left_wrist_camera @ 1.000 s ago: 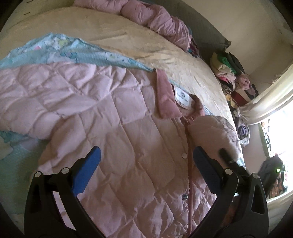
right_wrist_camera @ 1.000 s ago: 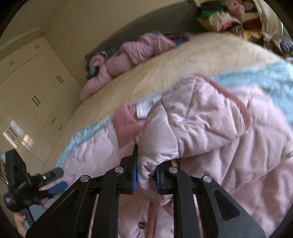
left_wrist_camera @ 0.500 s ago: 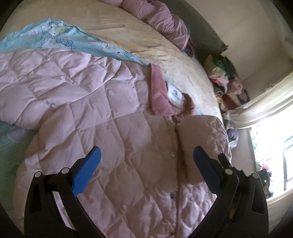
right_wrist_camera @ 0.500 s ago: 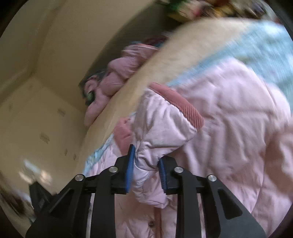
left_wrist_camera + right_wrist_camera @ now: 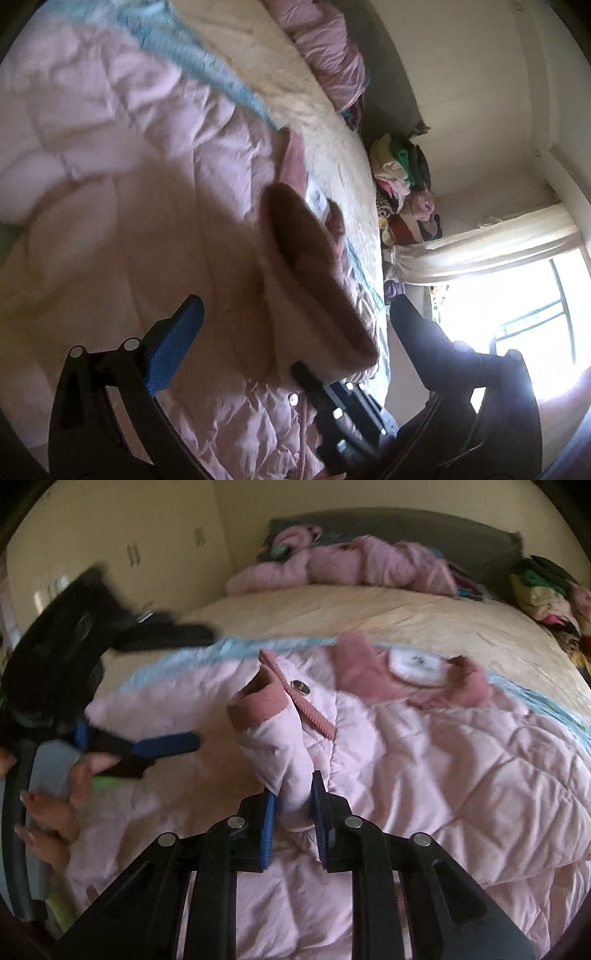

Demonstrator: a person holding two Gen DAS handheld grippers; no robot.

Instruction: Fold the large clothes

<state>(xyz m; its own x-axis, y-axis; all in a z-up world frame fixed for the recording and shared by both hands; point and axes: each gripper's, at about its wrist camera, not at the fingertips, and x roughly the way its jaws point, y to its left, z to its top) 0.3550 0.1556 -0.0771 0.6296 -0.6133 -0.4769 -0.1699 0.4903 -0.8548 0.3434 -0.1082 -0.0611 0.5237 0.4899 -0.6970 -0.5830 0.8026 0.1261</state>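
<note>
A pink quilted jacket lies front-up on the bed, its darker pink collar toward the headboard. My right gripper is shut on a sleeve just behind its cuff, holding it lifted over the jacket's chest. In the left wrist view that sleeve hangs in shadow in front of my left gripper, which stands wide open and grips nothing. The right gripper shows below it. The left gripper appears blurred at the left of the right wrist view, held by a hand.
A pale blue blanket lies under the jacket on the cream sheet. A second pink jacket is bunched at the grey headboard. A pile of clothes sits beside the bed near a bright window. Cream wardrobe doors stand at left.
The right gripper has swung the sleeve across the jacket's front toward the left gripper. The left gripper has dipped and rolled, and the sleeve now fills the space before its open fingers.
</note>
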